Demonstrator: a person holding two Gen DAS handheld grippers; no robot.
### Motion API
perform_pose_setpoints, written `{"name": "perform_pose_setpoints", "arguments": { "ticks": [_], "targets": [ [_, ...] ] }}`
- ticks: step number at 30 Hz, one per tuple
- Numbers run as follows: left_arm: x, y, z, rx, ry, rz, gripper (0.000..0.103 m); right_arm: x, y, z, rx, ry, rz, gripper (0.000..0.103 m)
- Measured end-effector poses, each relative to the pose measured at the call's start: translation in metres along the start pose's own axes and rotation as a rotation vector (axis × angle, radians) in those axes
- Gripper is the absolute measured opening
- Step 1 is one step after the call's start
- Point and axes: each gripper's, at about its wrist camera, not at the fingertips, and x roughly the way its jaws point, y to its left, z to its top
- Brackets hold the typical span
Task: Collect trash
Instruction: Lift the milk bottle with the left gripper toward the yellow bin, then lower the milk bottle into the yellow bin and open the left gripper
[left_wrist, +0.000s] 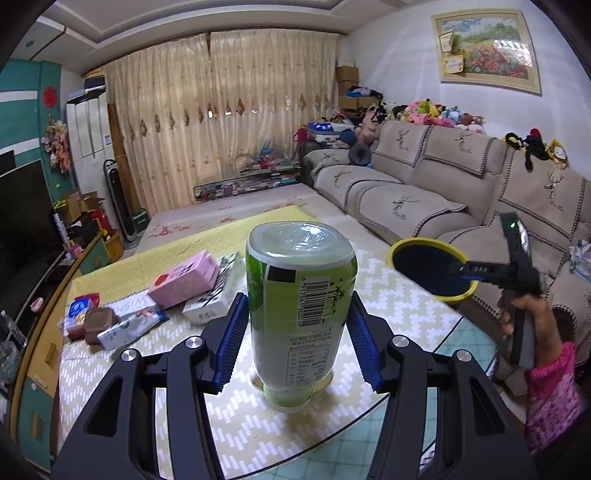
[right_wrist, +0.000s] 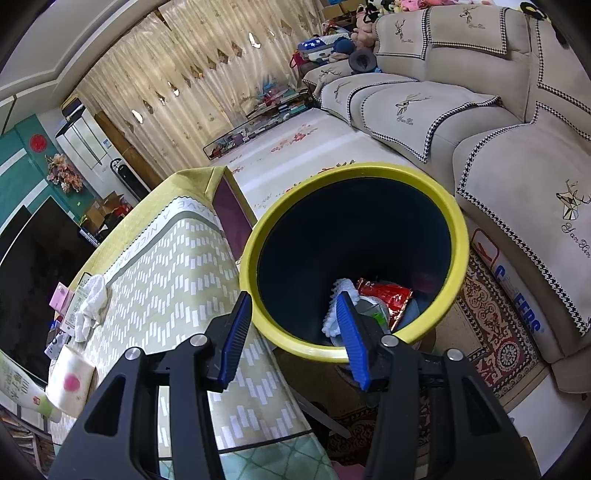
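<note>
The left claw (left_wrist: 295, 347) grips a green plastic bottle (left_wrist: 301, 314), upside down, above the patterned bench (left_wrist: 399, 295). The right claw (right_wrist: 295, 339) clamps the yellow rim of the dark round bin (right_wrist: 456, 236) beside the bench, trash inside.

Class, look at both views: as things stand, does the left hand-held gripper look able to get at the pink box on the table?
Probably not yet. The left hand-held gripper is shut on the green bottle, so its jaws are full. The pink box lies uncovered on the table, so the way is otherwise free.
</note>
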Motion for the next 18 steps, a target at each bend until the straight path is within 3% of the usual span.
{"name": "perform_pose_setpoints", "arguments": {
  "ticks": [18],
  "targets": [
    [0.016, -0.065, 0.054, 0.052, 0.003, -0.154, 0.054, -0.004, -0.048, 0.002, 0.078, -0.012, 0.003, 0.046]
  ]
}}
